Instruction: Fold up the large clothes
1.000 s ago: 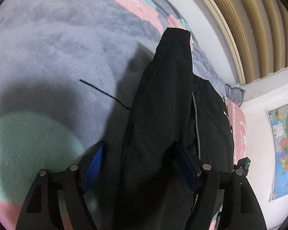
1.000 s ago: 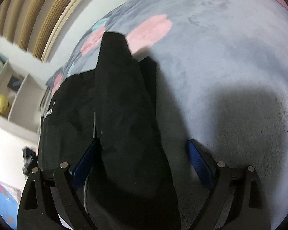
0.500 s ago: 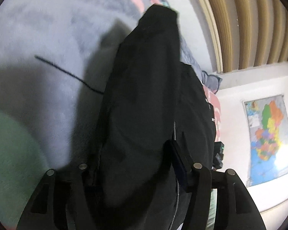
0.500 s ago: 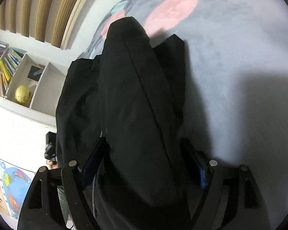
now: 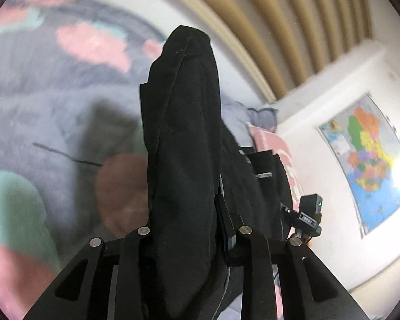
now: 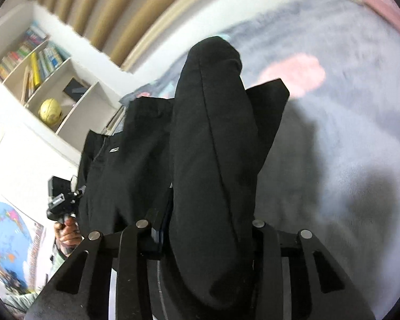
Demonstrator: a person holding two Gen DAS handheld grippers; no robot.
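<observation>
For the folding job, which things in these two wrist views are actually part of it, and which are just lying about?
Part of the job:
black garment, bunched between the jaws of both
left gripper, closing on it
right gripper, closing on it
grey blanket underneath

Just lying about:
wall map
bookshelf
yellow ball
black thread on the blanket

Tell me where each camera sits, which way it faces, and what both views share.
Left wrist: rides behind the left claw, looking along it across the grey blanket toward a wall map; its closing fingers pinch the black garment; the other handheld claw shows at right.
Right wrist: behind the right claw, facing a bookshelf; the person's hand shows at left.
Shared: garment, blanket, slatted headboard.
</observation>
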